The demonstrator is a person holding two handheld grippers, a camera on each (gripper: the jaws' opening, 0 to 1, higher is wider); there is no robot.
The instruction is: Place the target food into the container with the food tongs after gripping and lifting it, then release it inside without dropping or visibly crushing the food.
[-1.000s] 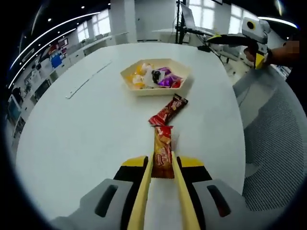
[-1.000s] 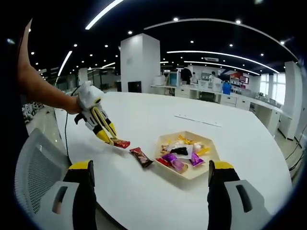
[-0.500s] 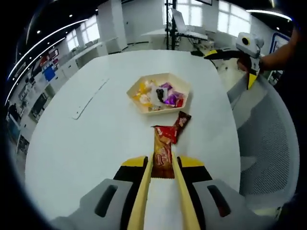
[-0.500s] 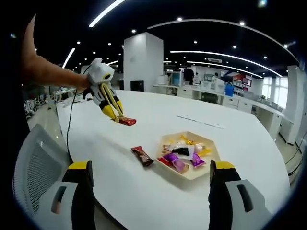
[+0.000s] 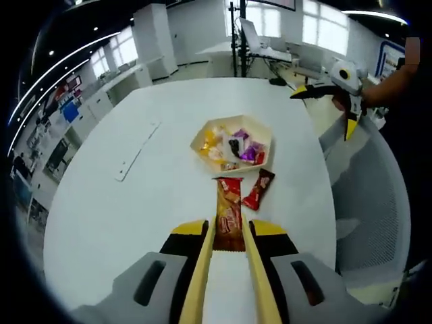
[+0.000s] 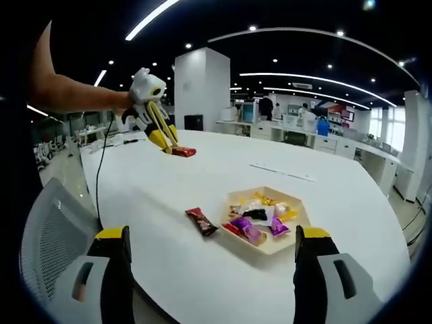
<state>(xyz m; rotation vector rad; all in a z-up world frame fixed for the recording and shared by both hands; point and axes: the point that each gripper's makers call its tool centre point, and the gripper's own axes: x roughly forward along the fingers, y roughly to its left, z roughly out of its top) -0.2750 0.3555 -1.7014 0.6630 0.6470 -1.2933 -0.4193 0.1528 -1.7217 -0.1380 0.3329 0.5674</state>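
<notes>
Yellow food tongs (image 5: 202,270) sit squeezed between my left gripper's (image 5: 229,233) jaws, and their tips pinch a red-orange snack packet (image 5: 229,212) held in the air above the white table (image 5: 121,209). In the right gripper view the same left gripper (image 6: 152,111) hangs high at the left, packet (image 6: 183,152) at the tong tips. A cream hexagonal tray (image 5: 200,140) (image 6: 270,247) with several wrapped sweets lies beyond. A dark red packet (image 5: 258,189) (image 6: 202,221) rests beside the tray. My right gripper (image 6: 212,233) (image 5: 337,84) stands wide open, holding nothing.
A grey mesh chair (image 5: 371,202) (image 6: 44,246) stands at the table's near edge. A thin white strip (image 5: 135,152) (image 6: 280,171) lies on the table past the tray. Desks and a pillar (image 6: 196,88) fill the room behind.
The left gripper has risen with the tongs and packet, from table level to well above it, toward the tray side. The right gripper stays open and still.
</notes>
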